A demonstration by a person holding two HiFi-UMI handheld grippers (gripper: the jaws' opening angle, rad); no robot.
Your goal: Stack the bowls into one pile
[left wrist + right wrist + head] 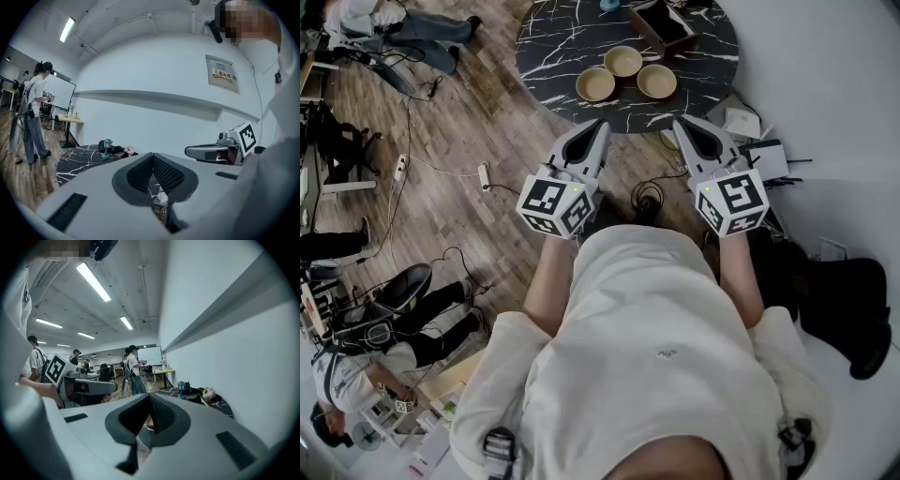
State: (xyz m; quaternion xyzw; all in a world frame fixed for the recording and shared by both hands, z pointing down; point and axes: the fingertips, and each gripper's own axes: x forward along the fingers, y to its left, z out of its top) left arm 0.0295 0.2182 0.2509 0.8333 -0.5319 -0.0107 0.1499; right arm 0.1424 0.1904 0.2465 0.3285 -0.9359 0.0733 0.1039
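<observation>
1. Tan and shallow, three bowls sat in a tight cluster on the near part of a round desk point(553, 42) with a black, white-veined marble top: the left bowl point(595, 84), the back bowl point(623, 61) and the right bowl point(657, 81). Each stood upright just beside its neighbour, none inside another.
2. Behind the bowls on the same desk lay a dark open box point(661, 26). In the left gripper view a small teal lamp point(107, 147) stood at the desk's far side.
3. The left tool point(600, 127) was held over the floor just short of the desk's edge, pointing towards the bowls. Its jaws were pressed together with nothing between them, as its own view showed.
4. The right tool point(682, 124) was held level with the left tool and well apart from it, also short of the desk. Its jaws were likewise closed and empty.
5. Neither tool touched a bowl or the desk.
6. Under the tools ran a wooden floor point(487, 103), with thin cables point(441, 169) trailing to a white power strip point(485, 175).
7. A white wall point(825, 84) curved round the right of the desk.
8. Further out, a seated person point(384, 328) was at the lower left.
</observation>
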